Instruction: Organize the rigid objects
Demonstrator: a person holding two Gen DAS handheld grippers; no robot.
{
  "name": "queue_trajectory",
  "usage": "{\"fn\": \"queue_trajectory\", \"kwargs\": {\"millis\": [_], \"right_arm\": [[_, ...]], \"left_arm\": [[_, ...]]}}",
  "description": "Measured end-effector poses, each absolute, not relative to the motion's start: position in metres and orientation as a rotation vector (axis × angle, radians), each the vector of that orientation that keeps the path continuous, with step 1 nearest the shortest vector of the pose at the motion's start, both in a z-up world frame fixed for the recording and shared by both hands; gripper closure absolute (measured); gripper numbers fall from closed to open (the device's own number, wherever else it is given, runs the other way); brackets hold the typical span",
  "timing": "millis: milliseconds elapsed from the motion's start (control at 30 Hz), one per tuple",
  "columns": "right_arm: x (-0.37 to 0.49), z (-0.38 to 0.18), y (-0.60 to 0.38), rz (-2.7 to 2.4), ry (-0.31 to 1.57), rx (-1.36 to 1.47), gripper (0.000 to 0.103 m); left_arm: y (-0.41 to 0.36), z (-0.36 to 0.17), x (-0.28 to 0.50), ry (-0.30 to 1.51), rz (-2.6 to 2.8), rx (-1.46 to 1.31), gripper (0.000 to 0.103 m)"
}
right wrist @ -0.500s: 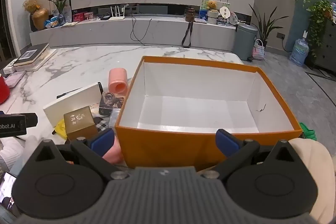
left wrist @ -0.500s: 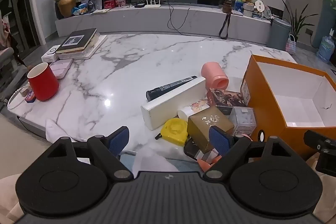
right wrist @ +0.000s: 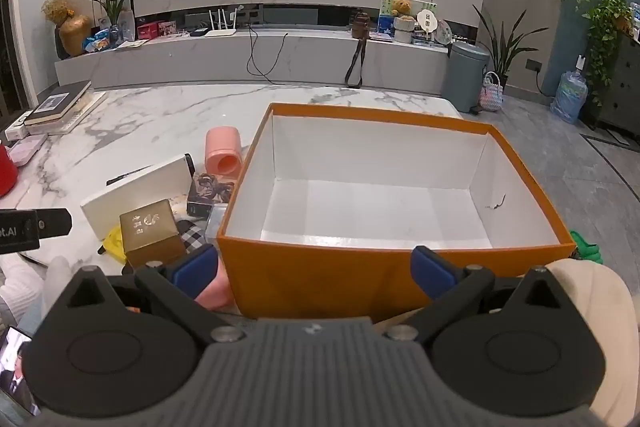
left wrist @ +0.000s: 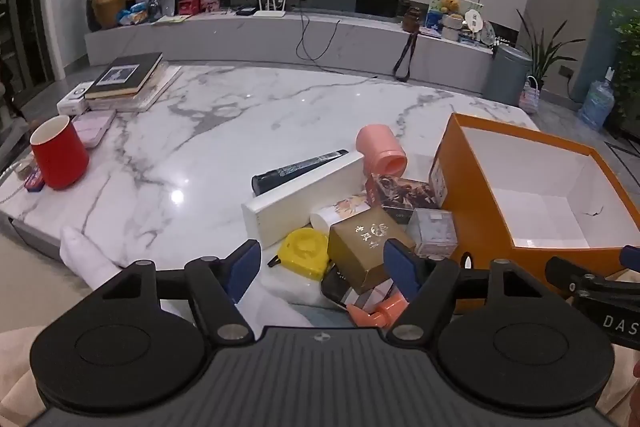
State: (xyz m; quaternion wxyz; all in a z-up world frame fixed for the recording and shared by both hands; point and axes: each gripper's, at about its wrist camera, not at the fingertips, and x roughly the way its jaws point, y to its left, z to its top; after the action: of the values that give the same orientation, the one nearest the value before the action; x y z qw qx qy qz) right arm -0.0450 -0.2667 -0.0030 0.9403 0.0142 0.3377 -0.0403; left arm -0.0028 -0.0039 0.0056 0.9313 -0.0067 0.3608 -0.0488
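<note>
An open orange box (left wrist: 480, 227) with a white, empty inside stands at the table's right; it fills the right wrist view (right wrist: 304, 279). Left of it lies a pile: a gold box (left wrist: 366, 241) (right wrist: 150, 233), a yellow tape measure (left wrist: 304, 249), a long white box (left wrist: 298, 201) (right wrist: 136, 197), a black tube (left wrist: 298, 171), a pink cup on its side (left wrist: 382, 151) (right wrist: 223, 149), a dark printed box (left wrist: 402, 189) and a clear box (left wrist: 434, 231). My left gripper (left wrist: 322, 267) is open just before the gold box. My right gripper (right wrist: 314, 267) is open at the orange box's near wall.
A red mug (left wrist: 59, 159) stands at the table's left edge. Stacked books (left wrist: 126, 79) and a pink case (left wrist: 94, 125) lie at the far left. An orange pump bottle (left wrist: 378, 309) lies at the near edge under my left gripper. The marble table (left wrist: 240, 115) stretches behind.
My left gripper has shifted slightly right toward the pile. The right gripper has barely moved. Nothing has been taken hold of.
</note>
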Motion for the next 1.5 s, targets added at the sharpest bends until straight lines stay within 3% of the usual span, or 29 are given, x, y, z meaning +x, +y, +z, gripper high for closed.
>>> {"fn": "queue_trajectory", "kwargs": {"millis": [333, 1500], "right_arm": [[-0.0417, -0.006, -0.261, -0.083, 0.704, 0.028, 0.003], [-0.0398, -0.0089, -0.2595, -0.082, 0.724, 0.019, 0.003]], "left_arm": [[-0.0003, 0.0043, -0.004, 0.733, -0.114, -0.018, 0.029], [-0.0012, 0.0021, -0.0038, 0.755, -0.138, -0.041, 0.029]]}}
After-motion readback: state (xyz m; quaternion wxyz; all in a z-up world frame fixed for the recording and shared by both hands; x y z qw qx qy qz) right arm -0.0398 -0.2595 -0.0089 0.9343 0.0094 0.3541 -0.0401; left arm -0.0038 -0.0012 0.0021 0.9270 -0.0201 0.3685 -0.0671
